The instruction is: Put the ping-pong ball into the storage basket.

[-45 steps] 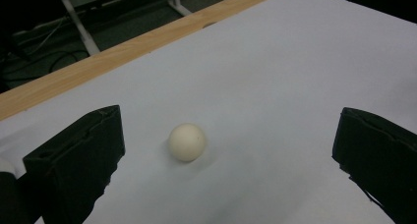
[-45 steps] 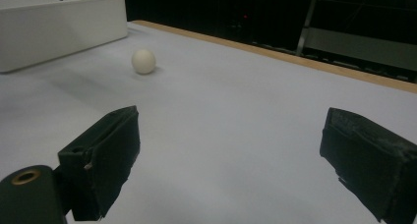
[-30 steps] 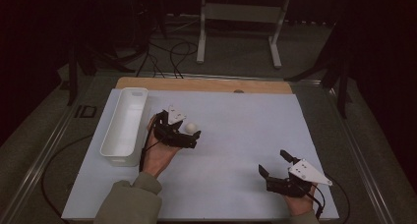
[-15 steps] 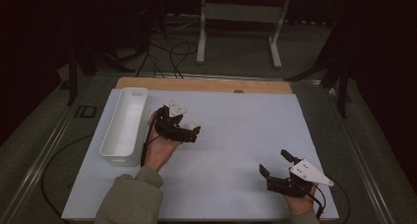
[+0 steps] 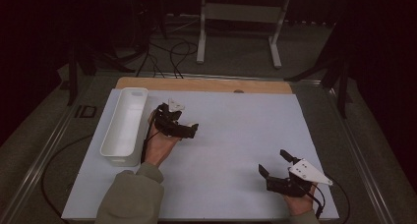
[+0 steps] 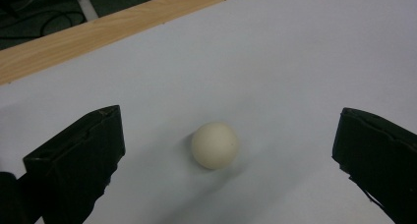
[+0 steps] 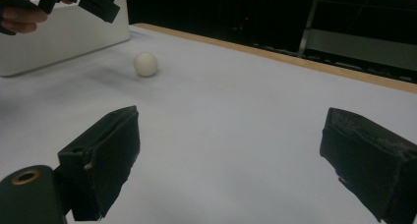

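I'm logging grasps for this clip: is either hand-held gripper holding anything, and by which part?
Nothing is held. The left hand-held gripper is open over the ball without touching it; the right hand-held gripper is open.

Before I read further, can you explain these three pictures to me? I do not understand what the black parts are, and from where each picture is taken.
A person sits at a table covered with a white sheet and holds a two-jaw gripper in each hand. The high view looks down from above: the left gripper is near a white bin, and the right gripper is low at the right. The other two pictures come from cameras riding on the grippers, so the black blocks at their lower edges are each gripper's own jaws. The left gripper view shows a small cream ball lying on the sheet between the open jaws, not yet gripped. The right gripper is open too and holds nothing; its view shows the ball farther off.
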`<move>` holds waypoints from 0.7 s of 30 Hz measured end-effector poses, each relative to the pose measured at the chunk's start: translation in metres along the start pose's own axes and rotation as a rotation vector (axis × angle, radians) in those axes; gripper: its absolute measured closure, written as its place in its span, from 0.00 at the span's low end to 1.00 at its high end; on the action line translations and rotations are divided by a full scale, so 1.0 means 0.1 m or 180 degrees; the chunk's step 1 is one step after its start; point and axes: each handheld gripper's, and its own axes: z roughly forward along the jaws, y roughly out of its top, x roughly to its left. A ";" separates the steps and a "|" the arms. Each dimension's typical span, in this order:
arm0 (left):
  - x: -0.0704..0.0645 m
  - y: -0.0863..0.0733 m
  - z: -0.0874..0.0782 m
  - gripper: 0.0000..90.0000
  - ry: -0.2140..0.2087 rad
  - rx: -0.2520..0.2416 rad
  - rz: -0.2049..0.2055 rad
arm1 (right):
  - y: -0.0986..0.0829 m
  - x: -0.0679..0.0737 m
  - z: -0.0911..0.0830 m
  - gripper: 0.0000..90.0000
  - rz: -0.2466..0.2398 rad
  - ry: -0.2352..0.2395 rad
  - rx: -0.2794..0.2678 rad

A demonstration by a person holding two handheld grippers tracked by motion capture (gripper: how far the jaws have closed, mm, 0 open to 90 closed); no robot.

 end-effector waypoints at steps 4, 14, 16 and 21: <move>0.02 0.01 0.04 0.00 0.0007 0.0038 -0.0001 | 0.00 0.00 -0.01 0.09 -0.0004 -0.0006 -0.0009; 0.07 0.03 0.18 0.00 0.0003 0.0153 -0.0058 | 0.00 -0.01 0.00 0.09 0.0015 0.0002 -0.0005; 0.07 0.03 0.19 0.00 0.0002 0.0175 -0.0056 | 0.00 -0.01 0.00 0.09 0.0015 0.0004 -0.0007; 0.11 0.06 0.22 0.00 0.0003 0.0234 -0.0082 | 0.00 -0.01 0.00 0.09 0.0020 0.0007 0.0001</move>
